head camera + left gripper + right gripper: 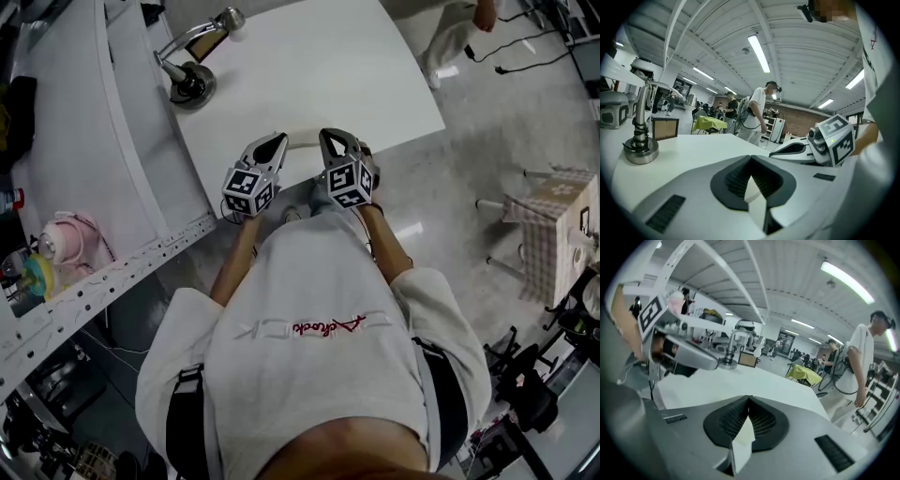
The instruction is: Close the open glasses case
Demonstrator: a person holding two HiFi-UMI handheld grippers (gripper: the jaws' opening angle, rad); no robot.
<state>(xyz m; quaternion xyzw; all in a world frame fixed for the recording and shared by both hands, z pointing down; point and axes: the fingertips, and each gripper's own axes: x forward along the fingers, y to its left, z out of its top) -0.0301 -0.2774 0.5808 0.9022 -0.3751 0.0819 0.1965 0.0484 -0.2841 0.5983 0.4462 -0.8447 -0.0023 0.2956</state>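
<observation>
At the table's [319, 56] near edge, our left gripper [278, 141] and right gripper [329, 136] are closed and empty. A stand [192, 82] sits far left, with open floor [469, 178] to the right.

Left gripper [751, 160], jaws together, white table [693, 152] beyond, metal stand [641, 149] left, right gripper [778, 151] right

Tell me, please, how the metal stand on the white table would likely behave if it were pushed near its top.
Pushed high, the metal stand would probably tip: its post is tall and its arm reaches to one side. Pushed at its wide round base, it likely slides on the smooth white table. The polished metal looks rigid and possibly slippery.
</observation>
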